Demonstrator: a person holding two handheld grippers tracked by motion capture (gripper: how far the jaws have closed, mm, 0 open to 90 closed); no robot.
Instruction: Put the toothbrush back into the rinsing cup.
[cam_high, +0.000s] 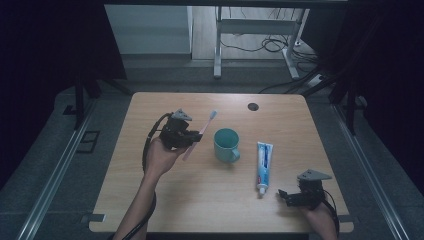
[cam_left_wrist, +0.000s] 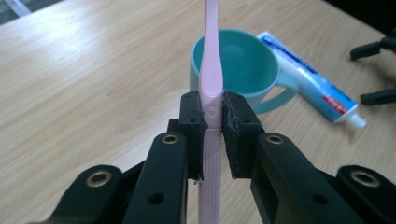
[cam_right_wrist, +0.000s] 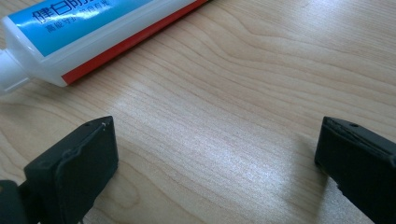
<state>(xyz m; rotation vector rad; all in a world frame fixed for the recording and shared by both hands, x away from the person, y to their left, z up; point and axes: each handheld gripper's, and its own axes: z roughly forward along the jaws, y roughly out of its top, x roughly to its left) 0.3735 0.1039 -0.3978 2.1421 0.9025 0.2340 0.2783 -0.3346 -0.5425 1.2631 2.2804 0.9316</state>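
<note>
The left hand-held gripper (cam_high: 192, 136) is clenched on a pink toothbrush (cam_high: 201, 131); in the left gripper view its black pads (cam_left_wrist: 233, 135) press on both sides of the smooth plastic handle (cam_left_wrist: 210, 100), where a small embossed mark sits that is too small to read, and the ribbed lower part runs down between the jaws. The brush is held clear of the counter (cam_high: 165, 200), left of its middle, with the pale bristle head pointing toward the far edge. Just right of it, a teal cup (cam_high: 226, 144) with a rounded loop handle stands upright near the middle of the light wood-grain counter. Right of the cup lies a white and blue toothpaste tube (cam_high: 263, 166), its cap toward the near edge; the right gripper view shows white Chinese characters on a blue panel (cam_right_wrist: 70, 18) above a red stripe. The right hand-held gripper (cam_high: 287, 196) rests near the near right corner, released, jaws wide apart over bare wood, just beside the tube's cap.
</note>
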